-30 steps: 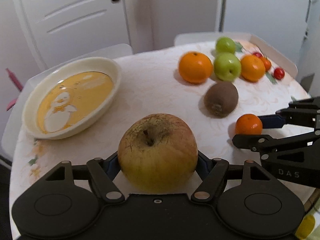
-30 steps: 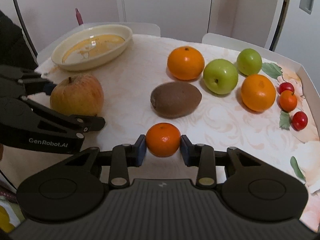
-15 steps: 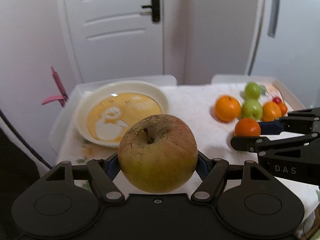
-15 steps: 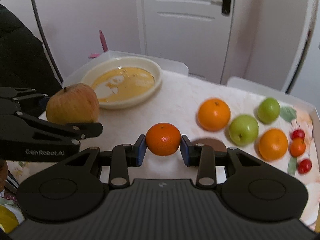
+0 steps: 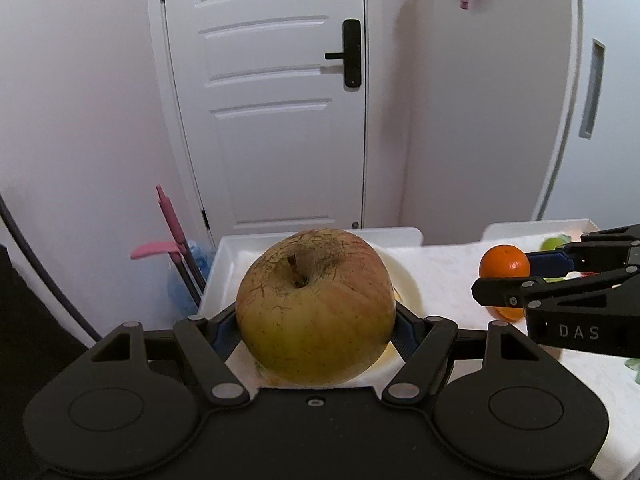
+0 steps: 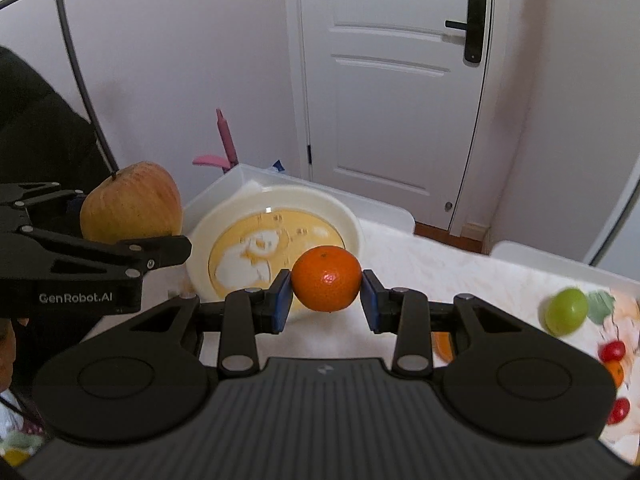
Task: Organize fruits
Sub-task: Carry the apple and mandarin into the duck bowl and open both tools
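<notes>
My left gripper [image 5: 316, 326] is shut on a large yellow-red apple [image 5: 316, 306], held in the air in front of the cream dish, most of which it hides. In the right wrist view that apple [image 6: 130, 202] hangs at the left, above and left of the dish [image 6: 276, 250], which has a yellow centre with a white figure. My right gripper [image 6: 326, 296] is shut on a small tangerine [image 6: 326, 278] over the near side of the dish. The same tangerine [image 5: 505, 265] shows at the right of the left wrist view.
A green apple [image 6: 566, 311], small red fruits [image 6: 613, 351] and an orange one [image 6: 615, 373] lie at the right on the patterned tablecloth [image 6: 460, 272]. White chair backs stand behind the table. A white door [image 5: 272, 100] fills the background, and pink handles [image 5: 170, 224] lean at the left.
Both grippers have risen with their fruit and swung left toward the dish. The kiwi, oranges and green apples have slid out of view or to the right edge.
</notes>
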Available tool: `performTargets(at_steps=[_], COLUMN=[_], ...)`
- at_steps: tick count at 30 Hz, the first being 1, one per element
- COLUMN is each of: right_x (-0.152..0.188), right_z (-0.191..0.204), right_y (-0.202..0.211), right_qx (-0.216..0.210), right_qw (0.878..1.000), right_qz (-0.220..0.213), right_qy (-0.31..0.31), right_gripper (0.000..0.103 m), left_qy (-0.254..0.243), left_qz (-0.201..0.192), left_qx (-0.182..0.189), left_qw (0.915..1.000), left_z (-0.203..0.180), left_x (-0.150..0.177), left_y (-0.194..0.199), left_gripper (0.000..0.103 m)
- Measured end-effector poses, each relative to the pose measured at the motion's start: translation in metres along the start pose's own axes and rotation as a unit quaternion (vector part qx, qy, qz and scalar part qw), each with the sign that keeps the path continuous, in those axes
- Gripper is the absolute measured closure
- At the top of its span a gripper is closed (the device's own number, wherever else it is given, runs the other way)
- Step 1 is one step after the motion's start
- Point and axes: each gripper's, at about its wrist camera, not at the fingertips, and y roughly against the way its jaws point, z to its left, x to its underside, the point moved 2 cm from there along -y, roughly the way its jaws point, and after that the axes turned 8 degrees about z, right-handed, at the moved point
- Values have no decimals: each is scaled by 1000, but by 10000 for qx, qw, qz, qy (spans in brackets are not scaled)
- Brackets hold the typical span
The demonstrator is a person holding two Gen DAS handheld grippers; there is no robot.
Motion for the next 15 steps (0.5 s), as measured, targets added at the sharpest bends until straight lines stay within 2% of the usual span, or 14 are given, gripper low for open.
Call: performTargets(at_steps=[8, 15], right_x=[-33, -43], right_z=[7, -1], right_y=[-38, -66], right_qx=[133, 365], right_qw=[9998, 9985], right_qz=[-19, 79], right_qy=[-129, -393], right_gripper=[52, 52], left_qy=[-151, -325], left_qz=[24, 153], left_qx=[99, 274], left_qw=[9998, 9990], left_z=[26, 31], left_x=[-25, -32], left_y=[-42, -90], left_gripper=[26, 26])
